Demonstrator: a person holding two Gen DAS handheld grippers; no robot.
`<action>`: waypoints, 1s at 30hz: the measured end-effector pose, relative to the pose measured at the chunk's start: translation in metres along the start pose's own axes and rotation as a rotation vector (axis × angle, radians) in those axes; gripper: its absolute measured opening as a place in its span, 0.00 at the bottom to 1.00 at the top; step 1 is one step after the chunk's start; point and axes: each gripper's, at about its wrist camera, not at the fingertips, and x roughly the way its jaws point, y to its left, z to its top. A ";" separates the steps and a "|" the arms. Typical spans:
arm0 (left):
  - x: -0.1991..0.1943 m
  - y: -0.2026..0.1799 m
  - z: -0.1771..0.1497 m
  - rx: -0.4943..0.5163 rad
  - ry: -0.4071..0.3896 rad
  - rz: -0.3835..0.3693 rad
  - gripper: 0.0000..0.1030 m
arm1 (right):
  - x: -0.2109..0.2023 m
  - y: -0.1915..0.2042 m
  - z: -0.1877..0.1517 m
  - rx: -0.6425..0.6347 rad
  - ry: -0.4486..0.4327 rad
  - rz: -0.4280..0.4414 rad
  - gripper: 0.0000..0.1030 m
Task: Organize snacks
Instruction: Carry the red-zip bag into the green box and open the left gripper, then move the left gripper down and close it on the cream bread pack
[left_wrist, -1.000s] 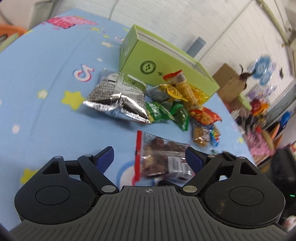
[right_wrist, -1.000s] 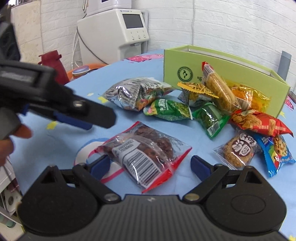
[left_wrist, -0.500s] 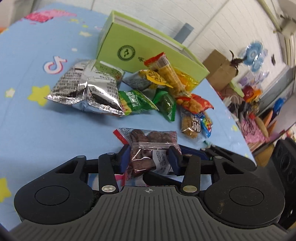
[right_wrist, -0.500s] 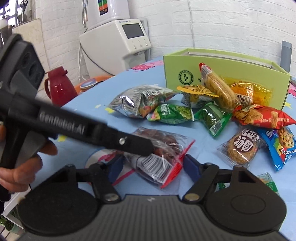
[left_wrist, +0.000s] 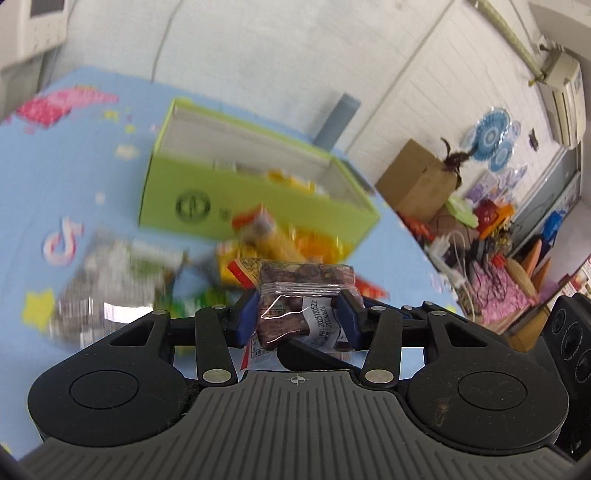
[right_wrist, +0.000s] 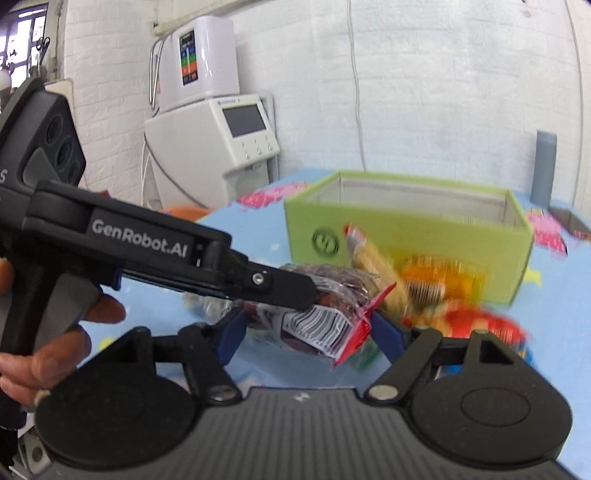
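Clamping a clear plastic bag of dark brown snacks with a red edge strip and a white barcode label, the left gripper is seen with its 2 blue-padded fingers pressed against the bag's sides, and the bag is held up off the light blue patterned tablecloth. In the right wrist view the same bag is seen hanging from the tip of the left gripper, between the 2 blue fingers of the right gripper. The right jaws are set fairly wide; whether they touch the bag cannot be told. Behind the bag, an open lime-green cardboard box with a dark round logo is placed on the cloth, and yellow packets are visible inside it, blurred. In front of the box a loose pile of snack packets is spread, among them a crumpled silver foil bag, all smeared by motion. In the right wrist view a long yellow packet with a red end is leaned against the box front. A white machine with a small screen is set against the white brick wall.
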 end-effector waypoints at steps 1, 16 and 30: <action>0.005 0.002 0.016 0.004 -0.015 0.007 0.31 | 0.008 -0.006 0.013 -0.011 -0.011 0.002 0.80; 0.132 0.073 0.146 0.107 0.002 0.181 0.53 | 0.180 -0.085 0.113 -0.073 0.102 0.017 0.85; 0.030 0.025 0.059 0.067 -0.032 -0.002 0.73 | 0.007 -0.074 0.039 0.075 -0.014 -0.007 0.90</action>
